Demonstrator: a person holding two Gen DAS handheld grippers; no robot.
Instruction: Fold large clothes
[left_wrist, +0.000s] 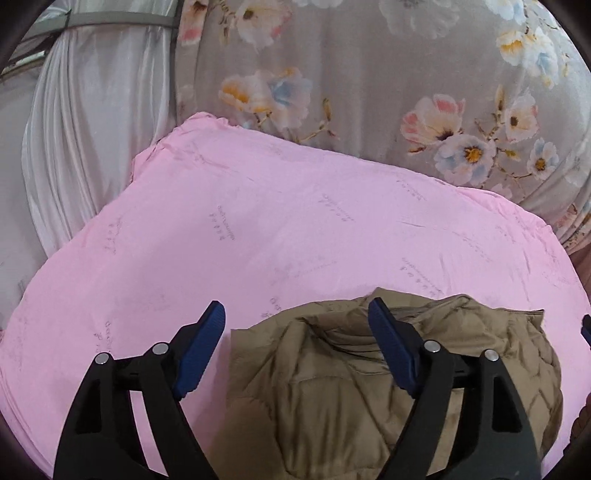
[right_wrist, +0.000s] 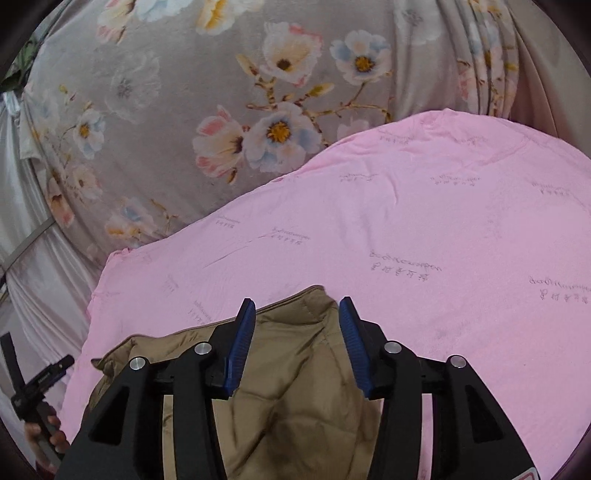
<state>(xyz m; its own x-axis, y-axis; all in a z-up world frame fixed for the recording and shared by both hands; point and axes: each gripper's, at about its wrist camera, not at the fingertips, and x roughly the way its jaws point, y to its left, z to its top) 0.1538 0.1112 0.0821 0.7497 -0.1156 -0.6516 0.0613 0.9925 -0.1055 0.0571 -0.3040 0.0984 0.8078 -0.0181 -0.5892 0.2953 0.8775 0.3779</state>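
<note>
A tan quilted jacket (left_wrist: 332, 387) lies folded in a bundle on a pink sheet (left_wrist: 240, 236). My left gripper (left_wrist: 297, 314) is open above the jacket's left part, with nothing between its blue pads. In the right wrist view the same jacket (right_wrist: 295, 398) lies below my right gripper (right_wrist: 297, 310), which is open over the jacket's far corner and holds nothing. The pink sheet (right_wrist: 424, 229) spreads out to the right. The left gripper (right_wrist: 33, 387) shows at the far left edge there, held by a hand.
A grey floral curtain (left_wrist: 369, 66) hangs behind the pink surface, also in the right wrist view (right_wrist: 184, 92). A white satin drape (left_wrist: 85, 129) hangs at the left. The pink sheet's far edge (left_wrist: 295, 144) runs along the curtain.
</note>
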